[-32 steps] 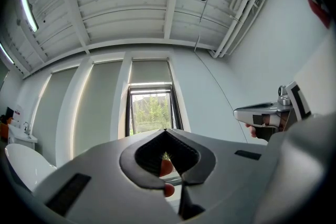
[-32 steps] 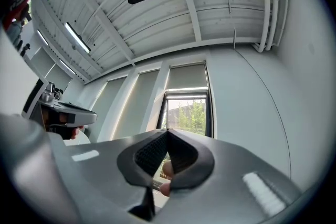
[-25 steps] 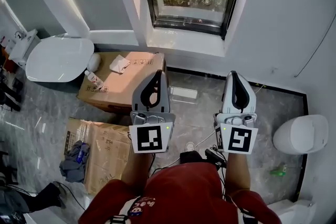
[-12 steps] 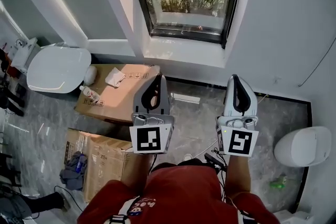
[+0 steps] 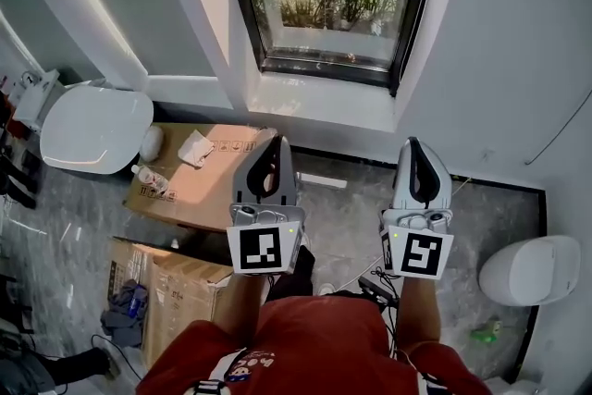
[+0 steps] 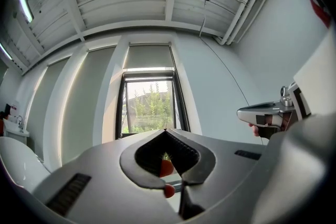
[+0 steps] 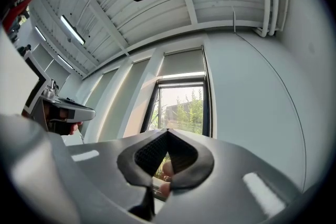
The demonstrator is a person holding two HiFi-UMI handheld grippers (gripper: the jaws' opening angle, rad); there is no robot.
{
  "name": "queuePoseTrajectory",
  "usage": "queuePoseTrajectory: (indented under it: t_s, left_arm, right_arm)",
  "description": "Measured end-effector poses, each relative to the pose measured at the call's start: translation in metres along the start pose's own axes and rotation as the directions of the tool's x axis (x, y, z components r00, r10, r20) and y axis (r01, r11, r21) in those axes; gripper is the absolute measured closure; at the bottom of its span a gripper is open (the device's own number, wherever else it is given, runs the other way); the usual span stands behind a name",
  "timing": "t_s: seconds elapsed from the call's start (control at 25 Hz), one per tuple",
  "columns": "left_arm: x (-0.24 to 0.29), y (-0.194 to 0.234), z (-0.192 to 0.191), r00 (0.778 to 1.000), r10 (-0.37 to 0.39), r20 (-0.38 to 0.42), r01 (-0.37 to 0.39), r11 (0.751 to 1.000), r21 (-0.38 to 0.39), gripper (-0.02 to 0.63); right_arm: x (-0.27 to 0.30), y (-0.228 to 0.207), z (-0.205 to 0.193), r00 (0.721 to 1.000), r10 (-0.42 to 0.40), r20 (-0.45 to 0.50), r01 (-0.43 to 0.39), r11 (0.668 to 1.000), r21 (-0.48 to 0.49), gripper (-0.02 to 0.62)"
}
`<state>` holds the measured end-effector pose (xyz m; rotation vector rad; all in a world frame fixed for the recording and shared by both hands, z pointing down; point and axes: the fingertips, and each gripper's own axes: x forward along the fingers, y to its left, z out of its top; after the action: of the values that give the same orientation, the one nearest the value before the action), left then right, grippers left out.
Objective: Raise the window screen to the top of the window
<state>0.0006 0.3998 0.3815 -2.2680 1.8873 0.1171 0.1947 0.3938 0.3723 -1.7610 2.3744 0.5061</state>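
The black-framed window (image 5: 326,14) is set in the white wall ahead, with green trees outside. In the gripper views a grey screen panel (image 6: 148,56) (image 7: 184,63) fills the upper part of the opening above the clear glass. My left gripper (image 5: 277,141) (image 6: 165,130) and right gripper (image 5: 415,141) (image 7: 168,131) are held side by side at the same height, both pointing at the window and short of the sill (image 5: 319,99). Both are shut with nothing between the jaws. Neither touches the window or the screen.
A cardboard box (image 5: 199,173) with a cloth and a water bottle (image 5: 148,180) stands left of my left gripper, and another box (image 5: 176,282) lies nearer. A white toilet (image 5: 92,125) is far left, a white fixture (image 5: 529,268) at right. Cables trail on the tiled floor.
Both grippers have moved forward together toward the window, which now looks larger and closer. The boxes and toilet have slid back in the view. The jaws stayed shut.
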Motion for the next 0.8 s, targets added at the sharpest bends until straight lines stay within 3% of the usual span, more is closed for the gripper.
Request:
queuePoseTrajectory:
  t_s: [0.28,0.8]
  left_arm:
    - [0.049,0.029,-0.014,1.0,-0.02,0.014,0.02,1.0,-0.004,0.601]
    - [0.126,0.119,-0.031,1.0,-0.006,0.008,0.006,0.999,-0.035,0.601]
  right_arm:
    - [0.056,0.006,-0.019,1.0,-0.013,-0.01,0.013,1.0,-0.012,0.586]
    - [0.164,0.05,-0.036,1.0,-0.014,-0.012,0.014,1.0,-0.013,0.587]
